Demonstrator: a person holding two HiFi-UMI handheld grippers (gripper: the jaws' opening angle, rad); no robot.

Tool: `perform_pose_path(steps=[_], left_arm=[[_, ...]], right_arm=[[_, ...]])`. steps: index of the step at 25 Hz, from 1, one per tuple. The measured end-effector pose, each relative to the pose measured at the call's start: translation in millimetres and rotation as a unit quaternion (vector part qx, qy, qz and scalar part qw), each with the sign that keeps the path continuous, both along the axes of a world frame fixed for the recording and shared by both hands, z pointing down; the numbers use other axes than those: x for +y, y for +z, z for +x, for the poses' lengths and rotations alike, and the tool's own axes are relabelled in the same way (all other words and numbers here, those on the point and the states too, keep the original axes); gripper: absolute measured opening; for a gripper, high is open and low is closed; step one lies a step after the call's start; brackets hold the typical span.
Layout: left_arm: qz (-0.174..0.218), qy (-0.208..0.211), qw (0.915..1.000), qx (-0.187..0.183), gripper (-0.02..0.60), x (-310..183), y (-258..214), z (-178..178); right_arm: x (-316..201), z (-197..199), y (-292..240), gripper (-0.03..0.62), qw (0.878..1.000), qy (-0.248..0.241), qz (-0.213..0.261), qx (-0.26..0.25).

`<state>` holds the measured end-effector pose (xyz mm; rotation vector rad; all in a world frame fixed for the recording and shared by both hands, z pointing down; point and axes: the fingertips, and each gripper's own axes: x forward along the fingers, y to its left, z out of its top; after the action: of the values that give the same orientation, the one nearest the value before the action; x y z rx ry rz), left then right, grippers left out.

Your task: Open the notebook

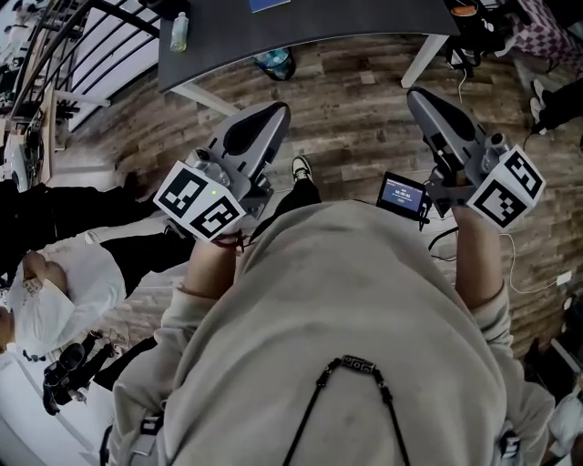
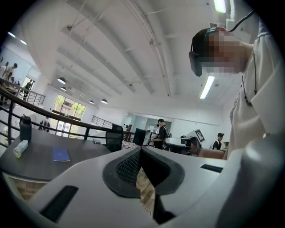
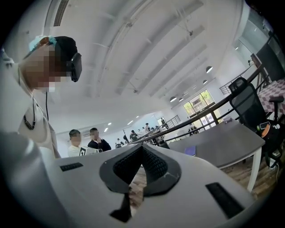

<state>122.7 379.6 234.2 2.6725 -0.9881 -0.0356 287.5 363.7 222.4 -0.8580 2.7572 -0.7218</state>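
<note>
Wooden plank flooring is seen below the person, and a dark grey table on white legs stands ahead, with a black railing behind it in a large white-ceilinged hall. A blue notebook is laid flat and closed on the tabletop, well apart from both tools; in the head view only its near edge is caught at the top of the frame. A clear bottle is laid on its side near the table's left end, and a dark bottle is stood upright just behind it.

Both tools are held level in front of the person's beige top, short of the table. The left gripper is seen with its jaws brought together at the tips, nothing between them. The right gripper is likewise closed, its ribbed pads met and empty. A small lit screen is mounted beside the right gripper. One black-and-white shoe is visible on the floor between the two tools. Another person in a white top is seated at the left, and several more people are seen further back in the hall.
</note>
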Motion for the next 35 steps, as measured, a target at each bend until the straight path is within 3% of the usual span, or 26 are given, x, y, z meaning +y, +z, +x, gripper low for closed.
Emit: perform_pose_path(steps=[13, 19, 24, 35], left_arm=[[-0.007, 0.005, 0.9997, 0.021, 0.002, -98.6, 8.2, -64.5], [0.008, 0.04, 0.9992, -0.004, 0.0, -148.0, 10.0, -81.9], [0.019, 0.089, 0.9956, 0.021, 0.002, -176.7, 6.5, -92.3], [0.008, 0.102, 0.9945, 0.022, 0.002, -241.0, 25.1, -147.5]], right_arm=[[-97.5, -81.4, 3.9, 0.015, 0.999, -0.021, -0.022, 0.03], [-144.9, -131.5, -2.3, 0.015, 0.998, -0.031, -0.018, 0.052], [-178.5, -156.4, -0.3, 0.015, 0.997, -0.017, -0.023, 0.078], [-235.0, -209.2, 9.4, 0.015, 0.996, -0.003, -0.033, 0.08]])
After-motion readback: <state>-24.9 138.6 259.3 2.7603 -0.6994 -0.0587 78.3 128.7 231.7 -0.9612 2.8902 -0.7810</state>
